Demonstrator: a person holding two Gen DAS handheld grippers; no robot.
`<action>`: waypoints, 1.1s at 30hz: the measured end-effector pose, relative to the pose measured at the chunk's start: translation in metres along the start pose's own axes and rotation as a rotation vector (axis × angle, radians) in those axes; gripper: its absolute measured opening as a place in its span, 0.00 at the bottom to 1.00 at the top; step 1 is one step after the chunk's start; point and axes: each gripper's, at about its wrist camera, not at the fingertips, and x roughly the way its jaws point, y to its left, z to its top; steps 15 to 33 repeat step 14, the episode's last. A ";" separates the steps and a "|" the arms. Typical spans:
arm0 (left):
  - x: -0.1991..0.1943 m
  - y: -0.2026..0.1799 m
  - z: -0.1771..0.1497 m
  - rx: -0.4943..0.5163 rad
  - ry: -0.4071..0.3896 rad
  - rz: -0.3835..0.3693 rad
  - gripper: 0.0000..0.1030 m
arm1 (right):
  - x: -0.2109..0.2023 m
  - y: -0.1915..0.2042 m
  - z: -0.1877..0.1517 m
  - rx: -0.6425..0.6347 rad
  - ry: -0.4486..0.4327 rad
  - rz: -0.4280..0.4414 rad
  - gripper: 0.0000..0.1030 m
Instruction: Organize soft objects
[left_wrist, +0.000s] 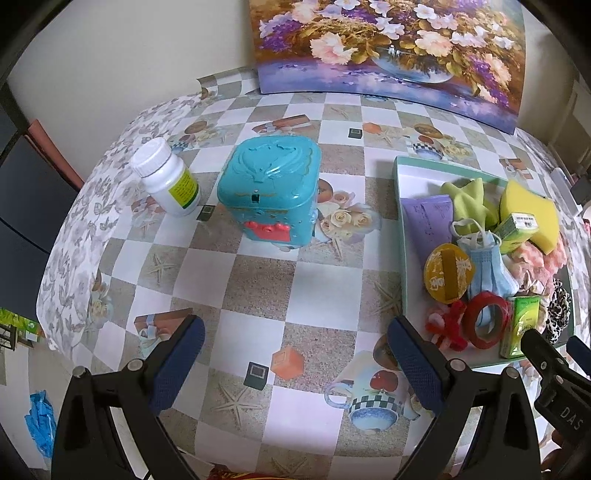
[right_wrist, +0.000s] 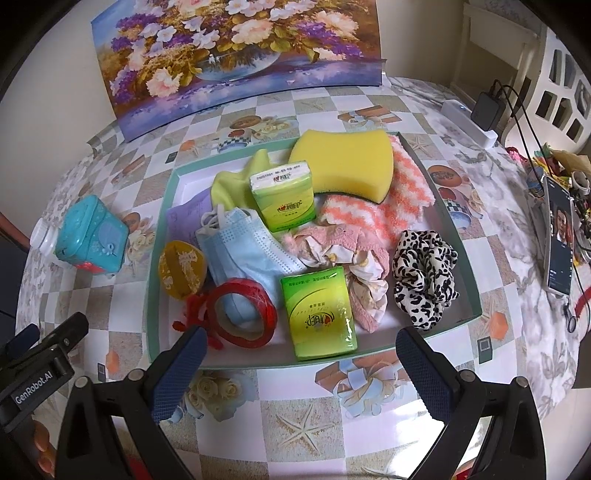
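Checkered cloth covers the tabletop (left_wrist: 258, 280), with a flower painting (right_wrist: 236, 55) propped at the back. Both the left gripper (left_wrist: 295, 354) and the right gripper (right_wrist: 301, 365) hover with jaws spread and empty. Sponge (right_wrist: 343, 162), face mask (right_wrist: 247, 247), tissue packs (right_wrist: 317, 310) and scrunchie (right_wrist: 424, 273) lie in the green tray (right_wrist: 469, 266); a teal box (left_wrist: 269, 188) stands beside it.

Left gripper (left_wrist: 295, 360), right gripper (right_wrist: 301, 363): jaws wide apart (both empty), hovering.
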 end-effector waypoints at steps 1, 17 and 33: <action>0.000 0.000 0.000 -0.002 -0.001 0.000 0.96 | 0.000 0.000 0.000 0.000 0.000 -0.001 1.00; -0.003 0.002 0.001 -0.009 -0.015 -0.033 0.96 | -0.001 0.005 0.001 -0.015 -0.007 0.004 1.00; -0.003 0.002 0.001 -0.009 -0.015 -0.033 0.96 | -0.001 0.005 0.001 -0.015 -0.007 0.004 1.00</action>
